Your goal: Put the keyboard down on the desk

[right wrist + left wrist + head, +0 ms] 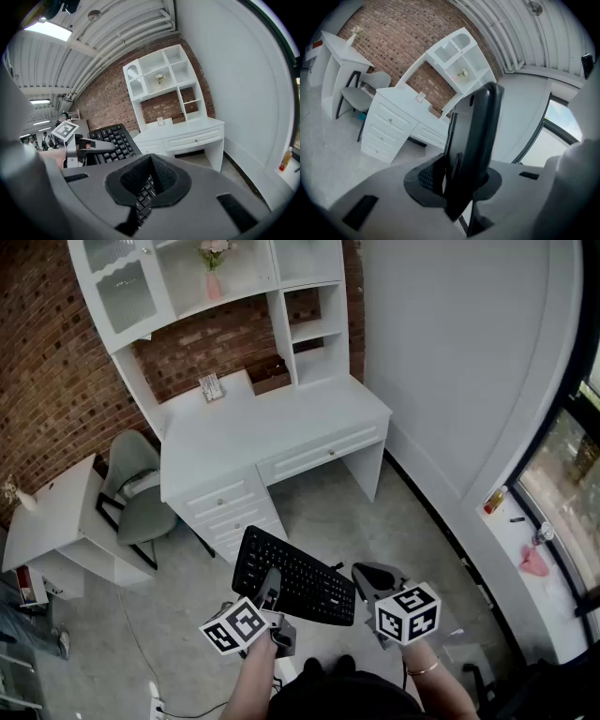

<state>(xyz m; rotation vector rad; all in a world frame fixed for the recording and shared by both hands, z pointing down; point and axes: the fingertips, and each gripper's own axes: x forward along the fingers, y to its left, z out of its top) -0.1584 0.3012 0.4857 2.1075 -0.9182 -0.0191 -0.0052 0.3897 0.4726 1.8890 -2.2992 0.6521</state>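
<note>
The black rectangular keyboard (298,579) is held in the air above the grey floor, keys up and nearly level. The left claw (271,592) pinches its left end and the right claw (362,579) its right end. The white desk (262,432) with drawers stands well apart from it.

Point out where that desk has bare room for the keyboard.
Bare: the desk has its whole front strip and right end free, from the card stand to the right edge. Crowded: the back under the hutch, with the stand at left and a brown box in the nook.
</note>
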